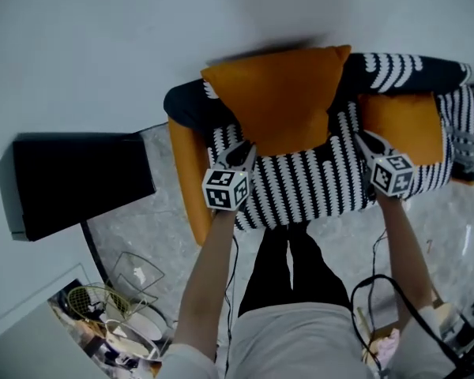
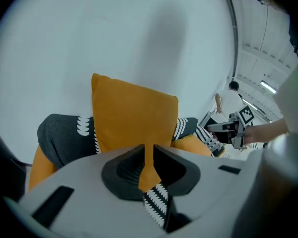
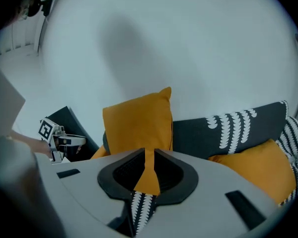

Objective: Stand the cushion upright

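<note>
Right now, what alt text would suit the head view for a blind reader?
Seen from above, a person holds an orange cushion by its lower corners, the left gripper and right gripper each shut on one, above a sofa with a black-and-white throw. A second cushion lies at right.

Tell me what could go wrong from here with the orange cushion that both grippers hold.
1. The left gripper and the right gripper each pinch only a thin corner of the orange cushion. The fabric could slip out and the cushion flop onto the striped throw.
2. It may not yet lean on the backrest, so if released now it might tip forward.
</note>
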A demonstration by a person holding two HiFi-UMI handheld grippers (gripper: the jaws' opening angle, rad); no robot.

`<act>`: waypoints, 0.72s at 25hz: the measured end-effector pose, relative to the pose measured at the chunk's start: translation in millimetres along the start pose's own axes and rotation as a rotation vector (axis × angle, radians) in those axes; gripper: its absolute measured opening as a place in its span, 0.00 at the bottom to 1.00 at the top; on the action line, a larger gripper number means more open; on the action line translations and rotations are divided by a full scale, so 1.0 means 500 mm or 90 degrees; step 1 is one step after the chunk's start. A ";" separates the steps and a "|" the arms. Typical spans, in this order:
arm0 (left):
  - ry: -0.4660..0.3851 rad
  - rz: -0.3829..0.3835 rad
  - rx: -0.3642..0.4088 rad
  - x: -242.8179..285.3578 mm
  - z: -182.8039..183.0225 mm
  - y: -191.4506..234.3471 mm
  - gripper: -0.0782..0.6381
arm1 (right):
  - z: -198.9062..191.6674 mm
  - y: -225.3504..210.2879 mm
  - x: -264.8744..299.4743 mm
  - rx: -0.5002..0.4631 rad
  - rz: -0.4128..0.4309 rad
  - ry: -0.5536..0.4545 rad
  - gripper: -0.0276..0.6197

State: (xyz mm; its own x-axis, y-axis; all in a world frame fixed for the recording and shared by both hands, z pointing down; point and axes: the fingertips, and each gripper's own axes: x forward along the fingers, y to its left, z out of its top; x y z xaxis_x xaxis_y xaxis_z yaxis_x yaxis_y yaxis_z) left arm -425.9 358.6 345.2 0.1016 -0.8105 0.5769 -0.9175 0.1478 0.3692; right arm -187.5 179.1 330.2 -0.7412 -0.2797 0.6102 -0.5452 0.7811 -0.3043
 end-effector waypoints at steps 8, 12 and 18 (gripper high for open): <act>0.021 -0.022 0.006 -0.098 0.001 -0.075 0.12 | -0.044 0.060 -0.150 0.071 0.022 -0.018 0.12; 0.025 -0.067 -0.010 -0.158 0.019 -0.121 0.11 | -0.037 0.085 -0.215 0.103 0.023 -0.036 0.12; 0.018 -0.094 -0.007 -0.236 0.052 -0.156 0.11 | -0.021 0.142 -0.294 0.136 0.030 -0.069 0.12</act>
State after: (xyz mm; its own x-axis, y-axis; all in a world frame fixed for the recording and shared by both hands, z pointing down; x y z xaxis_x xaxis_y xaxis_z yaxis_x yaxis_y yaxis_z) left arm -376.3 427.9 229.6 0.2461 -0.8079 0.5355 -0.8877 0.0340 0.4592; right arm -113.0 281.7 226.7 -0.7994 -0.3129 0.5129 -0.5708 0.6621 -0.4857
